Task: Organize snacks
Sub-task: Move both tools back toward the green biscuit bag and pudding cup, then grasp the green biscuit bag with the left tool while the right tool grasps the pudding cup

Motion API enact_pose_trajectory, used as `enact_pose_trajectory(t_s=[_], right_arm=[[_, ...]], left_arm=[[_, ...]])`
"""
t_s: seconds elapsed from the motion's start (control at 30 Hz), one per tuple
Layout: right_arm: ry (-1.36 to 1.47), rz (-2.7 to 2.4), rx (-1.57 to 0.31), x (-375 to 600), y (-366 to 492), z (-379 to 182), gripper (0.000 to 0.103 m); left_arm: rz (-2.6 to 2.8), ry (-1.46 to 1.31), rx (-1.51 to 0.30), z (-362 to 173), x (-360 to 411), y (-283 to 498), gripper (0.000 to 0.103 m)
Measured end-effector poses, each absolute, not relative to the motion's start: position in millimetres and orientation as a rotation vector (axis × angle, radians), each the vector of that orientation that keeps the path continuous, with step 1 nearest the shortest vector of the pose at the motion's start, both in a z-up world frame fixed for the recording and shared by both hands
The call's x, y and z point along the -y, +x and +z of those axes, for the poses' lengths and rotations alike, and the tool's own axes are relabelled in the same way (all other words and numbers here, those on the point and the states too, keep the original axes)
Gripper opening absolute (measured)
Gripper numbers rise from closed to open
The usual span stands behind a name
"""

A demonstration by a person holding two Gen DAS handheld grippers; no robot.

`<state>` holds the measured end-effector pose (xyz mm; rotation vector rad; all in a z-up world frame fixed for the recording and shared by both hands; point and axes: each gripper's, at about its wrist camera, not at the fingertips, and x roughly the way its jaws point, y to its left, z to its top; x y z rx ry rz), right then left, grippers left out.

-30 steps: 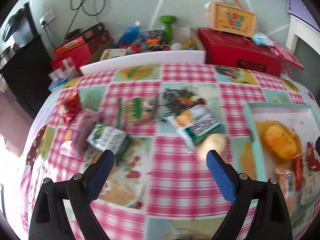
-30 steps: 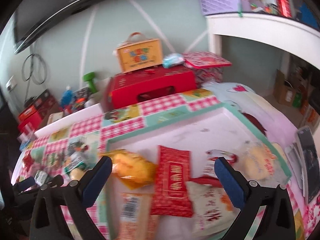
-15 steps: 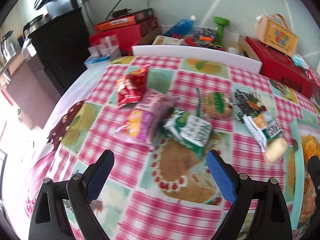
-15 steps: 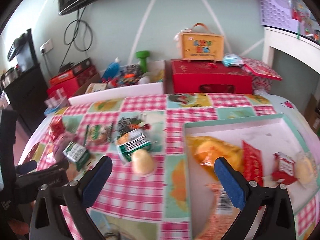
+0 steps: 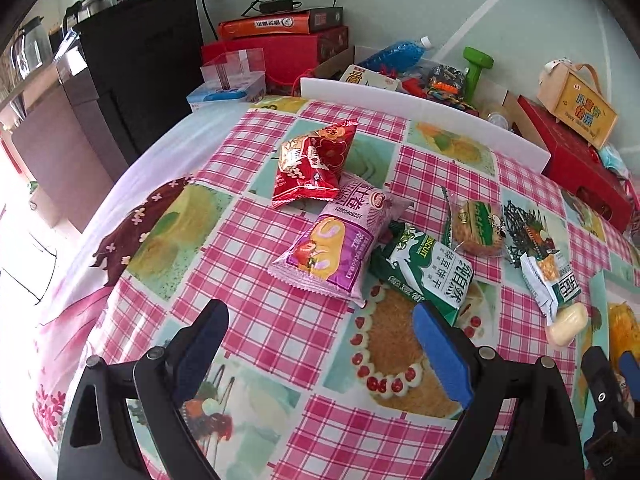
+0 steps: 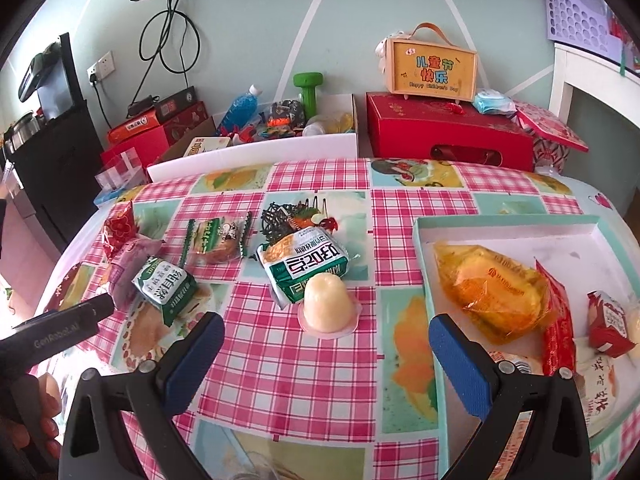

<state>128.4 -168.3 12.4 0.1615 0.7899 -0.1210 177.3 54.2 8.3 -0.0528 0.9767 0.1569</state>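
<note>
**Hovering over the scattered snacks, both sets of fingers spread and empty**

Spreading wide above the checked cloth, the left gripper (image 5: 320,344) has nothing between its blue pads; only pink plaid and a printed cake picture show in the gap. Just beyond its fingertips lies the purple cake-roll packet (image 5: 338,246), overlapped at its far end by the red snack bag (image 5: 314,166). To the right of the purple packet sits the green-and-white biscuit packet (image 5: 430,270), touching it at one corner, and behind that a clear-wrapped round pastry (image 5: 476,226).

The right gripper (image 6: 326,350) is likewise released, fingers apart with bare cloth between them. Straight ahead of it stands the jelly cup (image 6: 328,304), upside down on its flat rim, leaning against a green-and-white noodle snack packet (image 6: 306,264). To the right, the white tray (image 6: 504,226) with a teal rim rests on the counter (image 6: 424,204) and already carries snacks: an orange bag (image 6: 494,288) at its near-left, a red sachet (image 6: 558,320) overlapping that bag's right edge, and a small red-and-white packet (image 6: 608,324) further right.

At the lower left of the right wrist view, a hand (image 6: 38,420) grips the dark handle of the other tool. Beyond the counter's far edge sit a red gift box (image 6: 448,136) topped by a small yellow case (image 6: 434,66), a green dumbbell (image 6: 308,88) and a blue bottle (image 6: 240,106).
</note>
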Motion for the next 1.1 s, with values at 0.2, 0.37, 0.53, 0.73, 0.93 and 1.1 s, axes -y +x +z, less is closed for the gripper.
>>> enact_pose_trajectory(t_s=[0.2,0.37,0.53,0.73,0.93,1.1], right_arm=[[0.166,-0.136,-0.789,172.7,129.7,10.6,0.103],[0.199,-0.132,-0.787,177.6,133.3,10.9,0.102],[0.200,-0.113,-0.790,173.5,141.6,10.3,0.093],[0.171,-0.109,-0.819,167.7,151.3,1.5,0.084],[0.176,-0.120,-0.866,170.3,163.4,-15.6,0.072],[0.188,-0.132,-0.888,174.7,168.2,-24.6,0.064]], left_arm=[[0.087,-0.066,-0.965,7.7,-43.0,187.0,0.094],[0.011,-0.115,-0.957,7.0,-30.6,195.0,0.094],[-0.068,-0.130,-0.930,10.4,-19.4,205.1,0.093],[-0.138,-0.103,-0.928,6.5,-11.5,215.5,0.086],[-0.161,-0.049,-0.961,-9.9,-2.2,222.2,0.086],[-0.140,-0.057,-1.002,-24.4,-6.7,227.1,0.086]])
